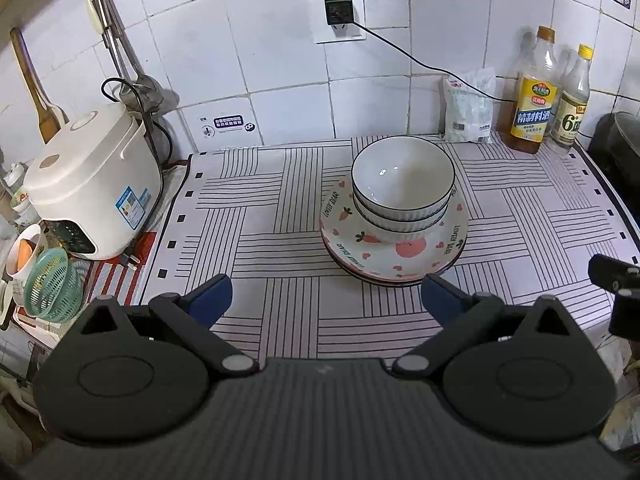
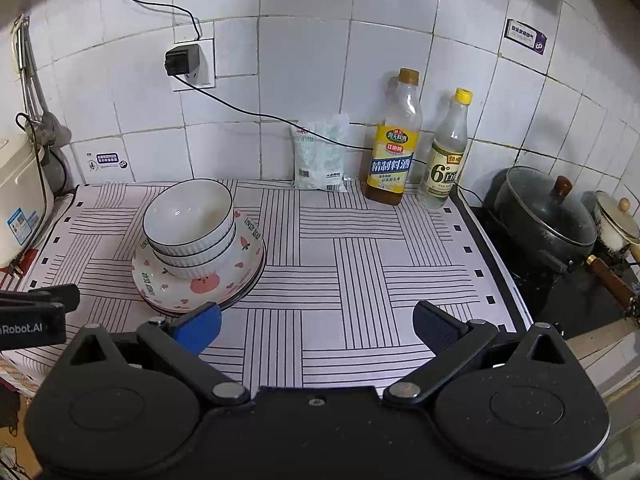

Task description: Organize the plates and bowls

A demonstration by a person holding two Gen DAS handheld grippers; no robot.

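Note:
Two white ribbed bowls [image 1: 403, 184] with dark rims are nested and sit on a stack of pink-patterned plates [image 1: 424, 254] on the striped mat. In the right wrist view the bowls [image 2: 188, 220] and plates [image 2: 204, 286] stand at the left. My left gripper [image 1: 326, 296] is open and empty, just in front of the stack, its right finger near the plate rim. My right gripper [image 2: 318, 326] is open and empty, to the right of the stack, its left finger close to the plate edge.
A white rice cooker [image 1: 92, 188] stands at the left with a green basket [image 1: 54, 284] beside it. Two bottles [image 2: 394, 140] and a white bag [image 2: 320, 156] stand against the tiled wall. A black pot [image 2: 544, 216] sits on the stove at the right.

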